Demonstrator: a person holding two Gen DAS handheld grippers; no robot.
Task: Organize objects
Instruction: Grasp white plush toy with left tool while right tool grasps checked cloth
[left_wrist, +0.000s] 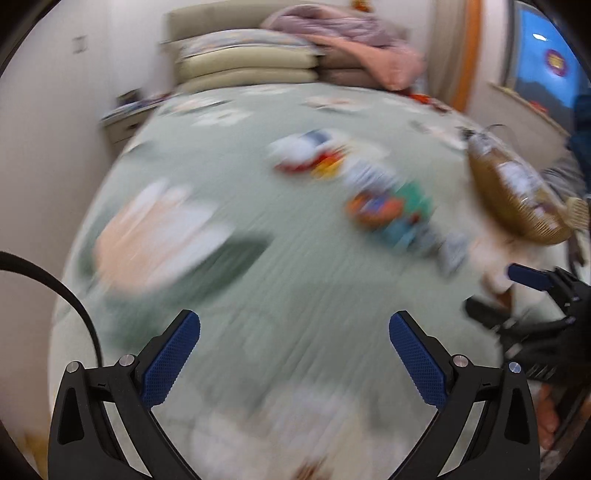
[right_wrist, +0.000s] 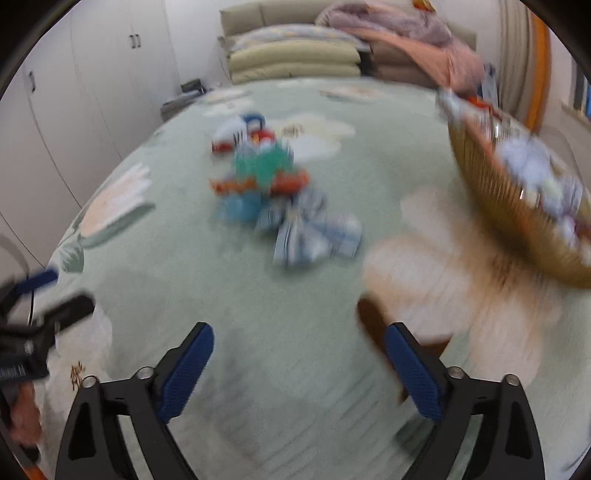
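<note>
Both views are motion-blurred. A pile of small colourful items (left_wrist: 384, 199) lies on a pale green bedspread (left_wrist: 295, 288); in the right wrist view the pile (right_wrist: 273, 192) shows teal, orange, red and blue-white striped pieces. A woven basket (left_wrist: 517, 195) holding several items sits at the right, also seen in the right wrist view (right_wrist: 517, 206). My left gripper (left_wrist: 294, 354) is open and empty above the bedspread. My right gripper (right_wrist: 299, 369) is open and empty, short of the pile; it also shows at the right edge of the left wrist view (left_wrist: 532, 291).
Stacked pillows (left_wrist: 247, 62) and a pink blanket (left_wrist: 354, 40) lie at the head of the bed. A nightstand (left_wrist: 125, 118) stands at the left by the wall. White wardrobe doors (right_wrist: 92, 92) line the left side. A window (left_wrist: 546, 62) is at the right.
</note>
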